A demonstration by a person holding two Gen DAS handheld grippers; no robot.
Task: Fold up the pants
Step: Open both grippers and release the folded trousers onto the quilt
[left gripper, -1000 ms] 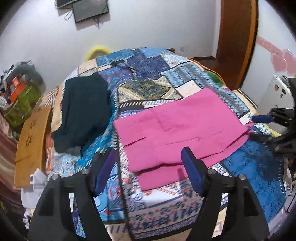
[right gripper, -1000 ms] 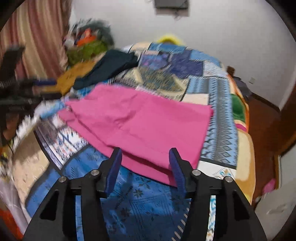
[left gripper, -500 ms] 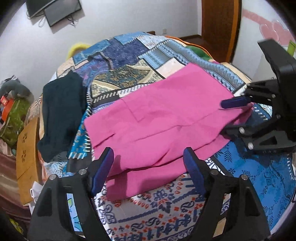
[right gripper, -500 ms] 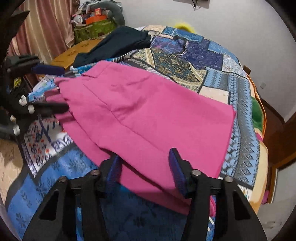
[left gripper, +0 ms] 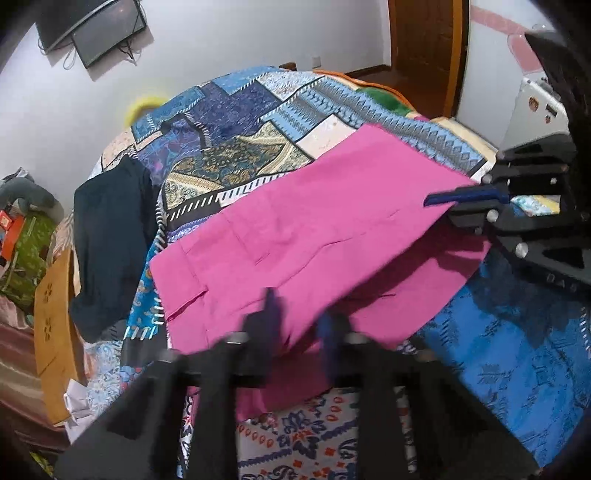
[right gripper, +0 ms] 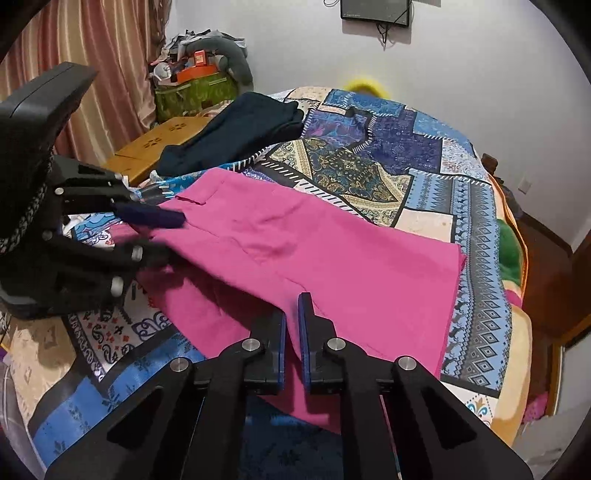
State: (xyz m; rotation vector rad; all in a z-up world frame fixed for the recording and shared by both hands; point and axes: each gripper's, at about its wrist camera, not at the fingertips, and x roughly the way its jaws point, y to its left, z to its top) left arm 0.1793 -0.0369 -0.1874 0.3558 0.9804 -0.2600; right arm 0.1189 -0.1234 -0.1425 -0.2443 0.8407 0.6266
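Observation:
Pink pants point(left gripper: 314, 229) lie flat across the patchwork bedspread point(left gripper: 236, 122). My left gripper point(left gripper: 299, 321) is at one end of the pants, blurred. Its jaws are closing, and the pink cloth is pinched between them. From the right wrist view, the left gripper point(right gripper: 162, 236) has its upper blue pad on top of the cloth and its lower finger beneath. My right gripper point(right gripper: 292, 325) is shut on the other end of the pants point(right gripper: 332, 251), with cloth squeezed between its pads. The right gripper point(left gripper: 454, 206) also shows in the left wrist view. The top layer there stands slightly off the layer below.
A dark folded garment point(left gripper: 107, 236) lies on the bed's far left side. Beside the bed stand a wooden box point(left gripper: 51, 332) and a green bag of clutter point(right gripper: 192, 92). A screen point(left gripper: 99, 29) hangs on the wall. A white appliance point(left gripper: 535, 107) stands near the door.
Both grippers have gone from wide open to closed on the pants' ends. The left one moved down and in to the cloth. The top layer has lifted a little.

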